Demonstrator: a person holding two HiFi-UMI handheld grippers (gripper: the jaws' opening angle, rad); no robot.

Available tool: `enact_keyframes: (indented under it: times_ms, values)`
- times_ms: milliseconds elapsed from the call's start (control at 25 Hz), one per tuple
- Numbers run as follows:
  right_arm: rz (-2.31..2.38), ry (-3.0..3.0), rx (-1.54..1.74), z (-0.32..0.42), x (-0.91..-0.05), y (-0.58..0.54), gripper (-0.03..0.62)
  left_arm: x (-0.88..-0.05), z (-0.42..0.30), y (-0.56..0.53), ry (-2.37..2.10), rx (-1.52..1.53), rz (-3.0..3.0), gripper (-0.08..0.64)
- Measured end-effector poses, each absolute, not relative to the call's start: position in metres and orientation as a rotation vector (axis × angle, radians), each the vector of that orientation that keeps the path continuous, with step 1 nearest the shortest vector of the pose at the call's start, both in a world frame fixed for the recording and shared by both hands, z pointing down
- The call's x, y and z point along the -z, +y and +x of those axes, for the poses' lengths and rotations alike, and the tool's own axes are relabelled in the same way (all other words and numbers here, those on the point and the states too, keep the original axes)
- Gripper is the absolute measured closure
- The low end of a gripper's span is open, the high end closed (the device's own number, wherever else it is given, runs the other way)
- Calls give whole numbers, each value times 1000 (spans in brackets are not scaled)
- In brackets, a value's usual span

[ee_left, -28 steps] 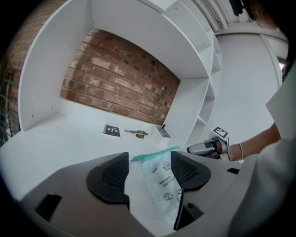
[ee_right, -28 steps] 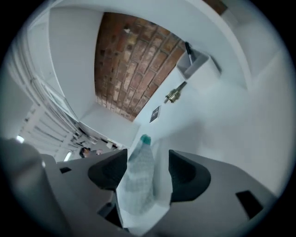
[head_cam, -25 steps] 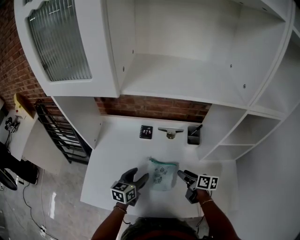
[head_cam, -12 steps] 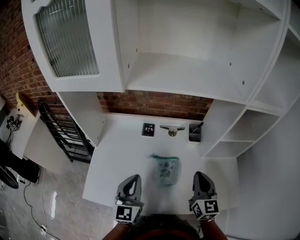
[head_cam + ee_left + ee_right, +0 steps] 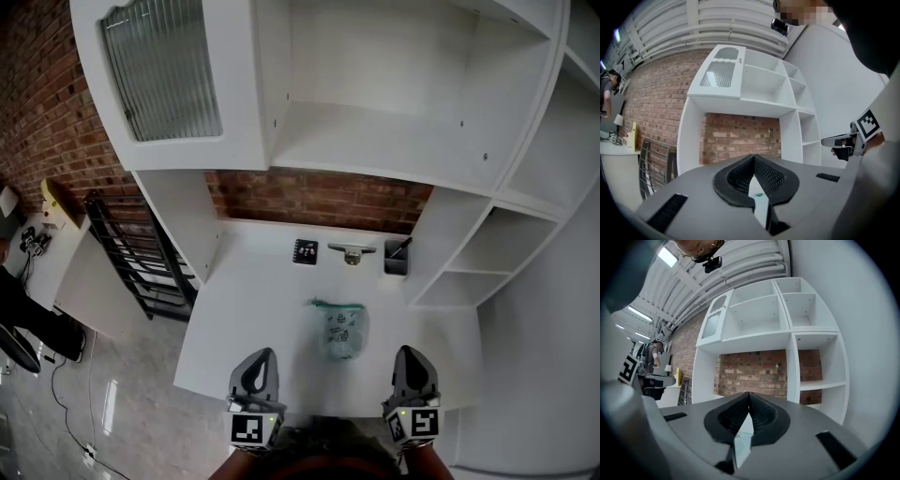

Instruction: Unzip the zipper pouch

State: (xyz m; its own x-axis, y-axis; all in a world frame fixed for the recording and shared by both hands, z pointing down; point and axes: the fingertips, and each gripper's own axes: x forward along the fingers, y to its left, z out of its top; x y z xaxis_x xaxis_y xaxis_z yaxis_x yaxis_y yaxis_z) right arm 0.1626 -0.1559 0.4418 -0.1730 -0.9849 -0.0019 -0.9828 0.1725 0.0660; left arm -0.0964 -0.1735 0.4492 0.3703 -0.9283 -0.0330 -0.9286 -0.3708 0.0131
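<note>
The clear zipper pouch with green print lies flat on the white table, its green zipper edge at the far end. My left gripper hovers at the table's near edge, left of the pouch and apart from it, jaws shut on nothing. Level with it on the pouch's right is my right gripper, also shut and empty. In the left gripper view the shut jaws point at the shelf unit, with a sliver of pouch below them. The right gripper shows the same, pouch beneath.
At the table's back stand a small black card, a metal fitting and a grey pen holder. White shelving surrounds the table, with a glass-fronted cabinet door upper left. A black rack stands left of the table.
Both grippers stood open close beside the pouch. They have since drawn back to the table's near edge and shut with nothing in them. The pouch stays where it was.
</note>
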Motion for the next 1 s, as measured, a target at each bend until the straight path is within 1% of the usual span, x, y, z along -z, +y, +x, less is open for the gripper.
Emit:
enact_keyframes:
  times_ms: [280, 520, 1000]
  values:
    - [2072, -2361, 17, 171, -445, -136, 592, -447, -112, -160, 1782, -49, -2580, 558]
    - [2074, -2351, 29, 172, -443, -125, 592, -439, -120, -149, 1775, -40, -2555, 558]
    - [2058, -2334, -10, 174, -445, -116, 592, -458, -99, -138, 1642, 117, -2670, 558]
